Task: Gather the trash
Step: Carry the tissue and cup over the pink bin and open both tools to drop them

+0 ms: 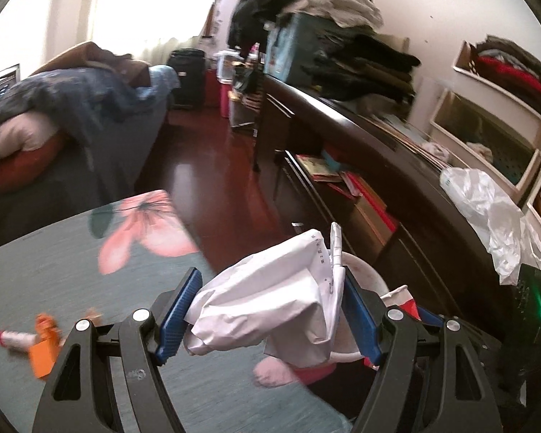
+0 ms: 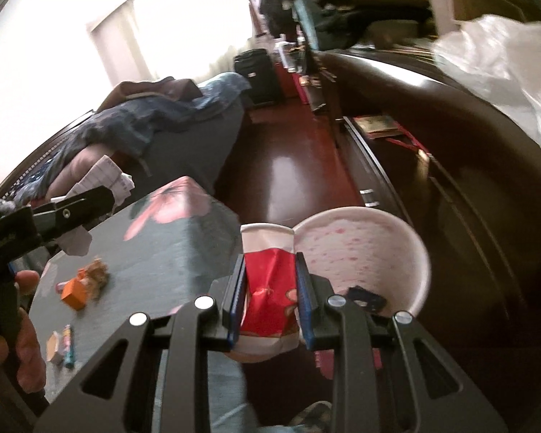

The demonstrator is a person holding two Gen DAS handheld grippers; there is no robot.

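On the tabletop (image 2: 169, 252), an orange box (image 2: 74, 293) and small wrappers (image 2: 63, 348) lie scattered toward its left edge, a pink flower print at the far corner. The left gripper (image 1: 270, 310) stands wide, its blue pads pressed on a bulky wad of crumpled white paper (image 1: 270, 306) held beyond the table's right edge. The right gripper (image 2: 268, 299) is narrow, clamped on a crushed red-and-white cup (image 2: 268, 288). Just right of the cup sits a pale speckled bin (image 2: 364, 249), something dark in its bottom. Behind it runs a dark cabinet (image 2: 451, 137) with a clear plastic bag (image 2: 505, 61) on top; a bed (image 2: 184, 126) lies far left.
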